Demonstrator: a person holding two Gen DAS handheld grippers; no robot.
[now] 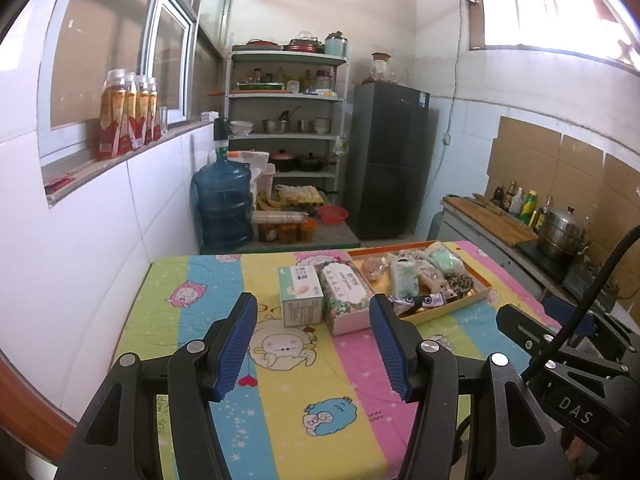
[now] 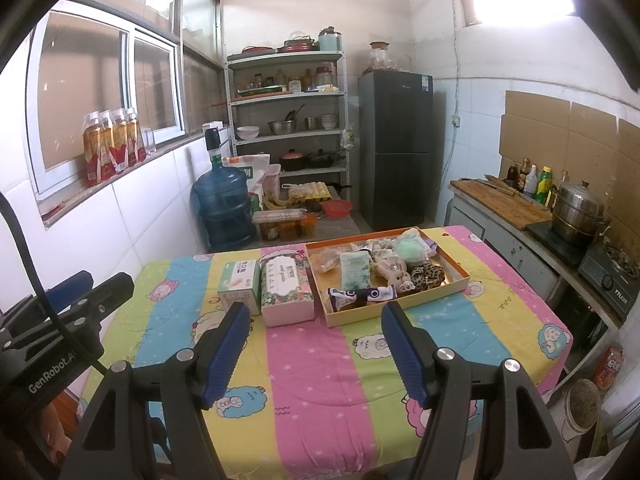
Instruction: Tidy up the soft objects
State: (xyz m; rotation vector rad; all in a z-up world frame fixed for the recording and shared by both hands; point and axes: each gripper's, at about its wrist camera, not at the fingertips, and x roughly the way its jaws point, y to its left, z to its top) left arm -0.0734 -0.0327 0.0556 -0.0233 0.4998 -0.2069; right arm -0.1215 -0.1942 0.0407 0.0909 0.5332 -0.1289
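With my left gripper [image 1: 314,344] and right gripper [image 2: 316,350] both spread and empty short of the tissue pack [image 2: 286,290], I'd reach past it rightward into the tray [image 2: 460,282] just beside it, pinching one soft item loosely.

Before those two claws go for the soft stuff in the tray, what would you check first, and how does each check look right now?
1. Left gripper empty, jaws apart: ok.
2. Right gripper empty, jaws apart: ok.
3. Tray lies flat on the tablecloth: ok.
4. Soft things sorted: not ok; leopard scrunchie, plush toy and green pouch lie jumbled.
5. Path to the tray free: ok for the right; tissue pack stands ahead of the left.
6. Where each thing belongs: cannot tell.
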